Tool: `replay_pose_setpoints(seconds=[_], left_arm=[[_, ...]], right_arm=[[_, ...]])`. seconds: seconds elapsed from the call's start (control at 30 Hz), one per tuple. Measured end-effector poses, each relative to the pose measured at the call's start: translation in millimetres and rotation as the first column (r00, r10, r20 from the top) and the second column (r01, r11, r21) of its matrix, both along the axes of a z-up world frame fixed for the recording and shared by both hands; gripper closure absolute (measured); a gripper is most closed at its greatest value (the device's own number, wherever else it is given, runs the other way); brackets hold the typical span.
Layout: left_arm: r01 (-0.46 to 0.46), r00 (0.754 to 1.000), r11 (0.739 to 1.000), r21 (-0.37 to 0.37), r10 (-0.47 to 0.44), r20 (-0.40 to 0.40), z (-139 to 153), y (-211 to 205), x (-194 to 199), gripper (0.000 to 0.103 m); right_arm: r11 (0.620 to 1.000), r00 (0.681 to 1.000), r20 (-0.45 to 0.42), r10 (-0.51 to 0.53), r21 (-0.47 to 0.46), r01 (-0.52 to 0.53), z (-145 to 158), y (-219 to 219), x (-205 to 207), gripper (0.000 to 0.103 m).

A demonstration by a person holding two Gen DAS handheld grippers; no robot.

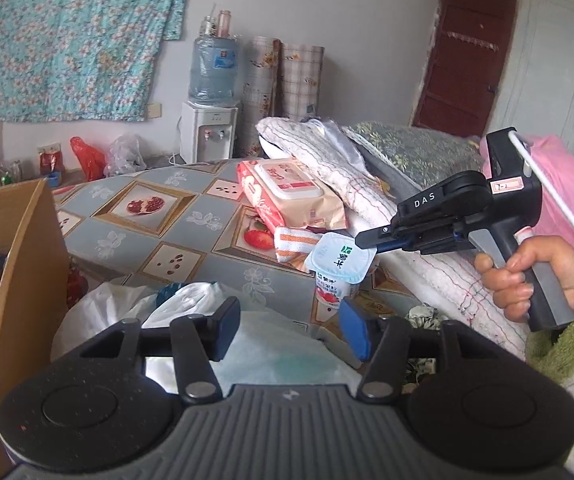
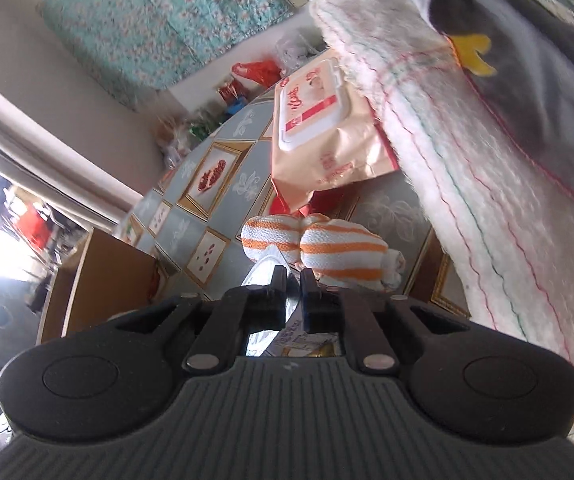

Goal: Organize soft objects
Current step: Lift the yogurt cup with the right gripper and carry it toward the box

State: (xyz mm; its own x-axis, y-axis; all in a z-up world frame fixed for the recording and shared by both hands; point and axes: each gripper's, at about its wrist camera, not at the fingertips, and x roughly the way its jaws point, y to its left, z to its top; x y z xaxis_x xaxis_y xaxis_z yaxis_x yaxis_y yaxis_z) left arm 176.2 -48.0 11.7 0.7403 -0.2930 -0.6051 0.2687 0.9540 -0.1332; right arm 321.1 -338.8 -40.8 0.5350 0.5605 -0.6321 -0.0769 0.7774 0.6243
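Spread over a white plastic bag (image 1: 247,344), the left gripper (image 1: 291,330) holds nothing, while ahead the right gripper (image 1: 361,240) pinches a yogurt cup (image 1: 339,270) lid's edge beside a striped cloth (image 1: 295,242).

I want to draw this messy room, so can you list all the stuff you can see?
yogurt cup: one, white with pale blue lid, on the table, its lid edge between the right gripper's tips
striped cloth: one, orange and white, bunched behind the cup
wipes pack: one, peach and red, leaning on the folded blanket
folded blanket: one, white with coloured stitching, table's right side
plastic bag: one, white, under the left gripper
cardboard box: one, brown, left edge
water dispenser: one, white with blue bottle, by the wall
left gripper: open
right gripper: shut
hand: one, holding the right gripper's handle
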Motion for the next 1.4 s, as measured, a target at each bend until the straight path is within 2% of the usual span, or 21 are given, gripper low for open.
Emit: replay_pose_setpoints(seconds=[0.13,0.3,0.53,0.67,0.87,1.1,1.4], left_arm=[[0.070,0.997,0.995,0.075,-0.068,-0.030,0.7,-23.8,16.5,0.030],[0.100,0.993,0.985,0.140,-0.089,-0.080,-8.0,-52.6,41.5,0.024],[0.116,0.985,0.973,0.197,-0.087,-0.150,-29.3,-88.8,80.2,0.021],[0.134,0.984,0.956,0.261,-0.098,-0.148,-37.1,-109.8,97.1,0.017],[0.120,0.986,0.945,0.303,-0.077,-0.148,-49.6,-123.7,115.2,0.018],[0.096,0.981,0.939,0.329,-0.033,-0.192,-64.4,-125.2,125.1,0.037],[0.073,0.985,0.945,0.319,-0.019,-0.171,-63.0,-123.2,121.9,0.038]], right_arm=[[0.997,1.000,0.019,0.009,0.074,-0.011,-11.1,-9.6,1.2,0.097],[0.990,0.999,0.035,0.006,0.140,-0.011,-24.1,-21.2,1.6,0.096],[0.978,0.999,0.046,0.000,0.210,-0.010,-38.6,-32.9,-0.1,0.094],[0.969,0.999,0.049,0.012,0.245,-0.024,-44.9,-35.5,-0.4,0.094],[0.965,0.998,0.055,0.037,0.258,-0.050,-45.7,-35.8,-0.6,0.094],[0.960,0.997,0.055,0.053,0.271,-0.066,-48.1,-34.4,-0.2,0.094],[0.960,0.995,0.072,0.071,0.266,-0.087,-48.1,-28.9,-1.0,0.094]])
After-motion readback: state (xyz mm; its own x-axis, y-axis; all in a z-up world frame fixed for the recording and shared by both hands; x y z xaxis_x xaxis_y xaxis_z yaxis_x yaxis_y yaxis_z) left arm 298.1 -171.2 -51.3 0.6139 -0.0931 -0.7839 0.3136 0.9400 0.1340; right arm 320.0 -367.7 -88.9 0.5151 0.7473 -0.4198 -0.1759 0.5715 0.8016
